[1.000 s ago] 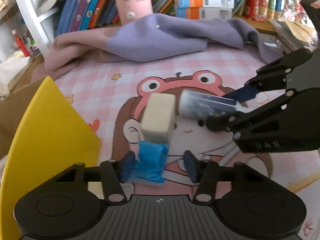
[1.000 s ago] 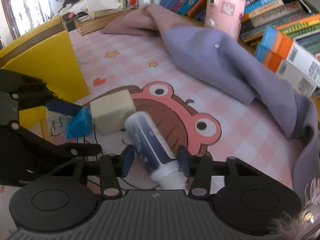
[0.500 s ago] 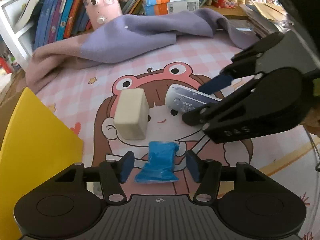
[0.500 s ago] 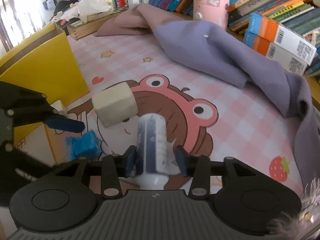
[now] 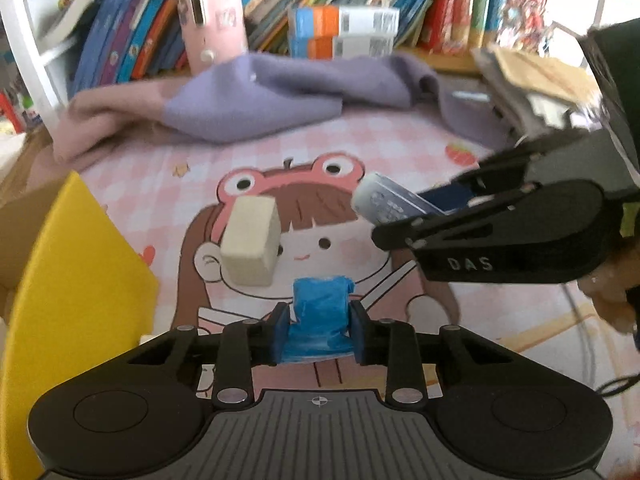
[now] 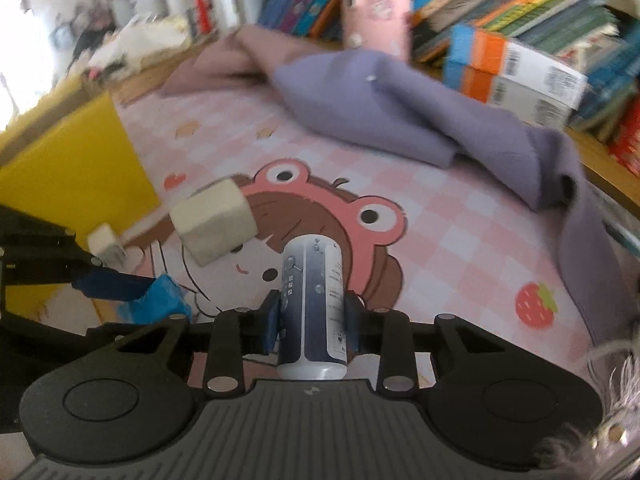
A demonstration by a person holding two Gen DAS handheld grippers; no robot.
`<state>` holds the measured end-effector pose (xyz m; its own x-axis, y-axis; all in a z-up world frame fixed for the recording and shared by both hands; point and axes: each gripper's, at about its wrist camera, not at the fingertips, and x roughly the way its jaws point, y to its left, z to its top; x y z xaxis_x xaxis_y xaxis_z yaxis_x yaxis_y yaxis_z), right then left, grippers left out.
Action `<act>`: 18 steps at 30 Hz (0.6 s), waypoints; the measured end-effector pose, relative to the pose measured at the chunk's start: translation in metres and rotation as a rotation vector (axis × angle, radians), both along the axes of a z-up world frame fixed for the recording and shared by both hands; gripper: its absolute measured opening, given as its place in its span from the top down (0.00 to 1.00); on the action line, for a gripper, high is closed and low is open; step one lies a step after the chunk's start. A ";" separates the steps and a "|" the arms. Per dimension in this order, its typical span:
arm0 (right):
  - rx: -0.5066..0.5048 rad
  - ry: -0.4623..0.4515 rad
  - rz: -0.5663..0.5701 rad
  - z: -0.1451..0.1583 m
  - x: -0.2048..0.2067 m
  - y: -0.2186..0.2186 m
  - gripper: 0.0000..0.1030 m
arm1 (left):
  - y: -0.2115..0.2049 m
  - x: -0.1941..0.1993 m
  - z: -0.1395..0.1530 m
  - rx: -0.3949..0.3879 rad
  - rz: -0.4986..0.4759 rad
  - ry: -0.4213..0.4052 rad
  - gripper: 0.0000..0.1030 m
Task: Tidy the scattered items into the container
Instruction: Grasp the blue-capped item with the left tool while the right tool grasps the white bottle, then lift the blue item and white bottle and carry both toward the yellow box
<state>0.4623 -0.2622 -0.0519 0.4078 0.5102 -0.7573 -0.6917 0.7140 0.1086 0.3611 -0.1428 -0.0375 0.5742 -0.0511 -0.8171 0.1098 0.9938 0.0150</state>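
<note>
Jaws pinch crinkly packet [image 5: 318, 322], smooth tube [image 6: 313, 300].

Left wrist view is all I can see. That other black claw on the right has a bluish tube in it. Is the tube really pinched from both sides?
Observer: Yes. In the right wrist view the right gripper has a pad pressed against each side of the tube.
Operator: Which end of it faces that camera?
Observer: The white cap end. The rounded end points away, out over the mat.
Operator: Is there anything near the yellow box that I can't see properly?
Observer: A small white plug-like block lies on the mat right beside the yellow box.
</note>
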 end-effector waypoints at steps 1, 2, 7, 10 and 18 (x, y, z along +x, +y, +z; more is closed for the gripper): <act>0.014 0.004 -0.018 0.005 -0.005 -0.004 0.70 | 0.001 -0.003 0.004 -0.009 0.004 -0.004 0.71; 0.025 0.006 -0.029 0.008 -0.010 -0.008 0.70 | 0.002 -0.007 0.008 -0.020 0.008 -0.007 0.71; 0.055 0.003 -0.044 0.024 -0.039 -0.021 0.70 | -0.001 -0.030 0.030 -0.057 -0.007 -0.039 0.71; 0.077 0.012 -0.057 0.032 -0.057 -0.030 0.70 | -0.004 -0.043 0.040 -0.071 -0.021 -0.056 0.71; 0.116 0.006 -0.078 0.049 -0.098 -0.037 0.70 | -0.006 -0.072 0.061 -0.095 -0.054 -0.108 0.71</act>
<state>0.3645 -0.2990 -0.0026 0.4455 0.5616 -0.6972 -0.6336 0.7480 0.1976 0.2892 -0.1485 0.0239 0.6530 -0.1586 -0.7405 0.1659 0.9840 -0.0644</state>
